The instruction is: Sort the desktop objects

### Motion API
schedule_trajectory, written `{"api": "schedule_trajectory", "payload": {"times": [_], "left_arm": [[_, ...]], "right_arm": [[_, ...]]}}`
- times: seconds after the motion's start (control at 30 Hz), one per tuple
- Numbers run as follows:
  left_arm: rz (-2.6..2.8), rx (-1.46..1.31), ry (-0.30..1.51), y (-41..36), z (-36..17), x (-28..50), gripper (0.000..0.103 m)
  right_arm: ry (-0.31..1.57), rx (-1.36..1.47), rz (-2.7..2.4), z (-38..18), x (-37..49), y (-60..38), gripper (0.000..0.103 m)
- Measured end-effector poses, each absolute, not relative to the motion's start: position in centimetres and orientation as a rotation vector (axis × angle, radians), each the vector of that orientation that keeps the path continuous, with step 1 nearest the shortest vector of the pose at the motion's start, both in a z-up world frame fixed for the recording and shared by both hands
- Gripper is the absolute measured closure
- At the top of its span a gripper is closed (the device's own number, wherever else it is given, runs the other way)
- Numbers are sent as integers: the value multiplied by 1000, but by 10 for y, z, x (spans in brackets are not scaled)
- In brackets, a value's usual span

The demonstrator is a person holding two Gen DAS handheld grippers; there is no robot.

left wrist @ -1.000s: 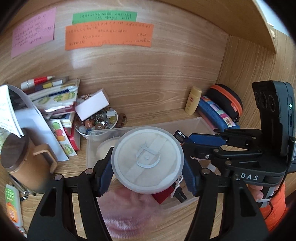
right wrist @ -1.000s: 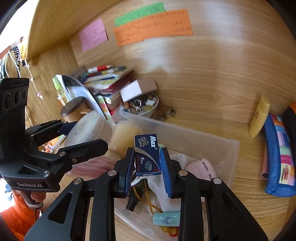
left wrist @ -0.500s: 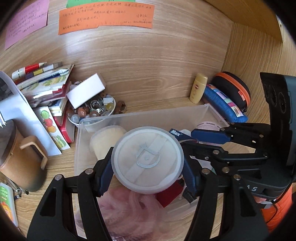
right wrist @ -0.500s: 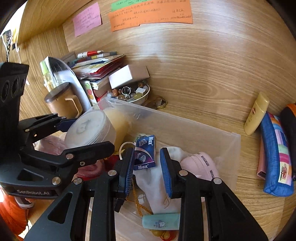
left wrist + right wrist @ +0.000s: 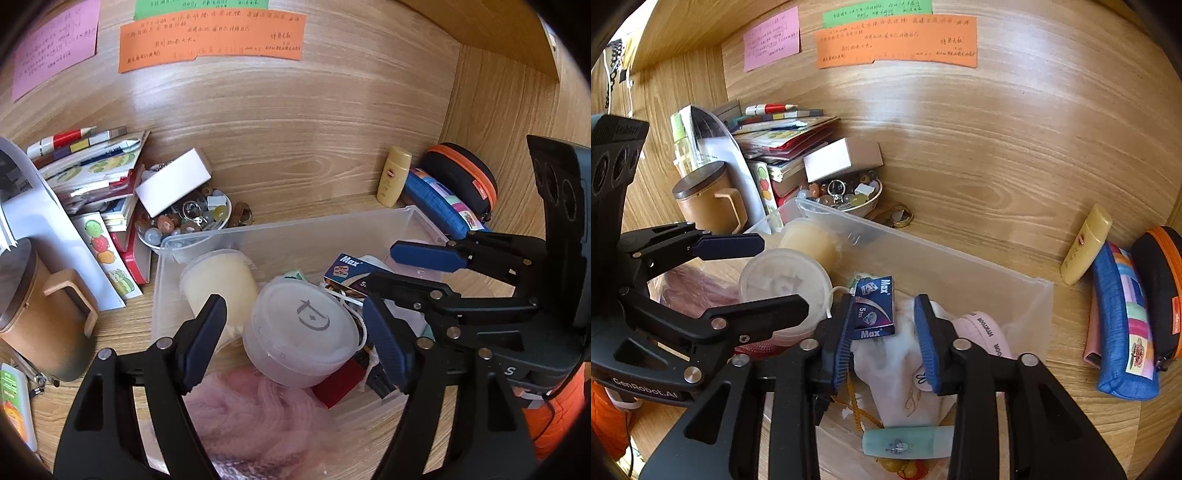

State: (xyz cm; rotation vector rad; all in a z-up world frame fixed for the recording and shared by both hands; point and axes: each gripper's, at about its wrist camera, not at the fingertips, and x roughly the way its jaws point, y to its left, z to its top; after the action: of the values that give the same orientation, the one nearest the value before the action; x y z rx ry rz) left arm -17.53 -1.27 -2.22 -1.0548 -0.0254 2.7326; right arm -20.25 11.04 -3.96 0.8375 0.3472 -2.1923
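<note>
Two grippers over the clear bin [image 5: 280, 236], both spread with nothing clamped. We see the left gripper [image 5: 295, 332] wide apart, the round tub [image 5: 299, 328] lying between its fingers but clear of both pads, resting in the bin on the pink cloth [image 5: 258, 410] and a red item [image 5: 338, 380], just beside the cream cup [image 5: 218, 284]. Right gripper [image 5: 886, 339] stands moderately apart; the blue Max box [image 5: 874, 308] sits in the bin against its left pad [image 5: 842, 343], well clear of the other pad, on top of the white cloth [image 5: 897, 373]. A mint tube [image 5: 908, 441] lies lower in the bin. Yellow bottle [image 5: 1086, 245] and pencil case [image 5: 1126, 321] sit outside on the desk.
</note>
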Motion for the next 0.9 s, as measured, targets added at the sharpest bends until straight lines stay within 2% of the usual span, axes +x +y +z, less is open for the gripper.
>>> {"api": "schedule_trajectory", "payload": {"times": [0.2,0.33,0.53,0.57,0.6,0.7,0.77,0.9], "left_arm": [[2760,-1024,8,-12,-19,-171,18],[2766,-1008,29,-11,-16,-167,17],[2790,-985,19,-13,-6,-159,16],[2802,-978,17,-15,-4,-156,13],[2807,-973,16,-16,-2,-154,9],[2808,-970,15,-19,4,-146,8],[2812,-975,23,-20,8,-141,7],[2849,-942,28,-23,15,-126,7]], "right_arm": [[316,818,-2204,-33,-203,116,59],[300,795,-2199,-27,-202,119,55],[237,792,-2202,-13,-203,131,42],[224,794,-2208,-10,-203,133,40],[212,793,-2214,-7,-202,136,37],[210,777,-2240,0,-197,143,28],[234,768,-2259,4,-190,145,18],[295,748,-2267,8,-173,148,14]]}}
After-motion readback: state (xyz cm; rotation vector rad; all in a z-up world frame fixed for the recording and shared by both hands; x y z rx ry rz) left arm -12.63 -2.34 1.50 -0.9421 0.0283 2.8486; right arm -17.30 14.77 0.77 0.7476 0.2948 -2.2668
